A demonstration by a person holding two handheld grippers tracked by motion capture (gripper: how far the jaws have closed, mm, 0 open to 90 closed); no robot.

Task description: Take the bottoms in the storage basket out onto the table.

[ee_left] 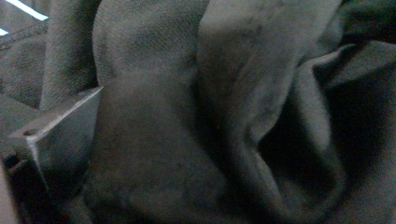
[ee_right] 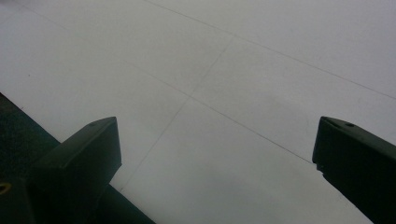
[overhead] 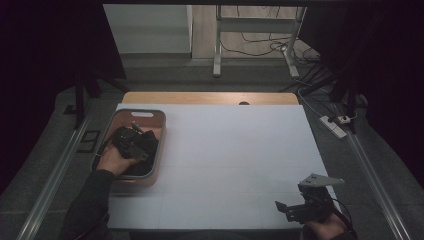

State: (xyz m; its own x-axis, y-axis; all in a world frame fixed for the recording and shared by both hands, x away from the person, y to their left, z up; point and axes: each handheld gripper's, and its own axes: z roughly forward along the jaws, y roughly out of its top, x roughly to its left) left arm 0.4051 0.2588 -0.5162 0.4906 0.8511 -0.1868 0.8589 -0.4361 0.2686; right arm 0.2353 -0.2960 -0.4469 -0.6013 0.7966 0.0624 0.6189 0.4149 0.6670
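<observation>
A salmon-pink basket (overhead: 163, 131) stands at the table's left edge with a dark olive-grey cloth (overhead: 148, 150) bunched inside. A hand pushes my left gripper (overhead: 133, 141) down into that cloth. In the left gripper view the folded cloth (ee_left: 224, 107) lies right against the camera. One finger (ee_left: 60, 130) sits far to the left, and the other is buried under the folds. My right gripper (overhead: 291, 196) hovers low over the white table top (overhead: 230, 150) near the front right corner. Its jaws stand wide apart with nothing between them (ee_right: 215, 140).
The table's front edge (ee_right: 18, 126) runs just beside the right gripper. Beyond the far wooden edge (overhead: 210, 98) the floor has a metal stand (overhead: 218, 60), loose cables and a power strip (overhead: 334, 126). A rail (overhead: 55, 175) runs along the left side.
</observation>
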